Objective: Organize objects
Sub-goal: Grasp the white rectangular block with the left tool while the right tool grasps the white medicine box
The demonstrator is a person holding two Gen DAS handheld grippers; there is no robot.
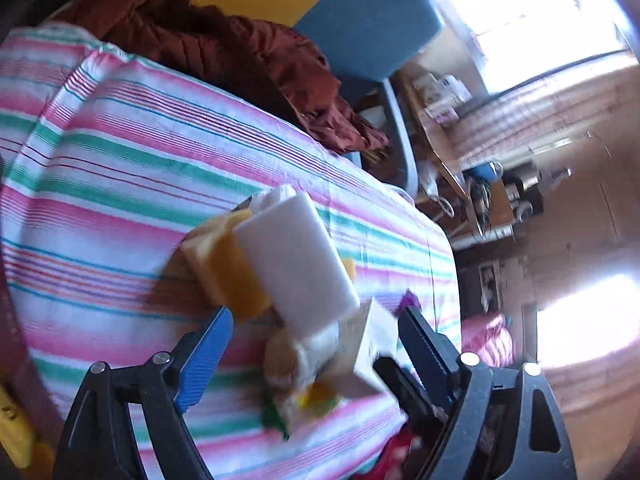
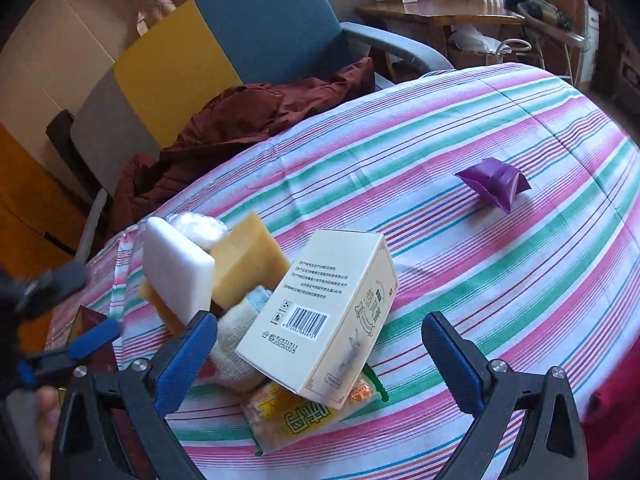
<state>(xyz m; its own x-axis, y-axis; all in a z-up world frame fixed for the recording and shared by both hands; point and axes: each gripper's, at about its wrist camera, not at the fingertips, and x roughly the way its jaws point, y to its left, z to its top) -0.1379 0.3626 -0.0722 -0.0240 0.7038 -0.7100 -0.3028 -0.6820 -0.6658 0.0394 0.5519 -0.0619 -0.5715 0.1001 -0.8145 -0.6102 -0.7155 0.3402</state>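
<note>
- Two grippers hover over a jumbled heap on a striped tablecloth (image 2: 460,128), where the sorting job looks to be at its start: nothing here appears separated or lined up yet.
- Right gripper (image 2: 320,344) stands wide open and empty, its blue pads either side of a cream box (image 2: 324,312) that leans tilted on a yellow snack packet (image 2: 296,416).
- Left gripper (image 1: 316,328) is also spread apart with nothing clamped; its view is blurred, so exact contact with the heap cannot be told.
- A white foam block (image 2: 176,268) leans against a tan sponge (image 2: 244,260), with a pale cloth (image 2: 240,344) tucked beneath the box and a white crinkled bundle (image 2: 200,226) at the far side of the heap.
- One purple pouch (image 2: 494,182) lies alone, well apart to the far right on the table.
- A dark red jacket (image 2: 224,128) is draped over the chair (image 2: 272,24) beyond the table's far edge.
- Judged from this, the step in hand is picking a first item; the box sits between the right gripper's pads and seems the likeliest choice.
- The next move calls for closing squarely on the box's flat sides and lifting gently, since it rests on loose things that could slide.
</note>
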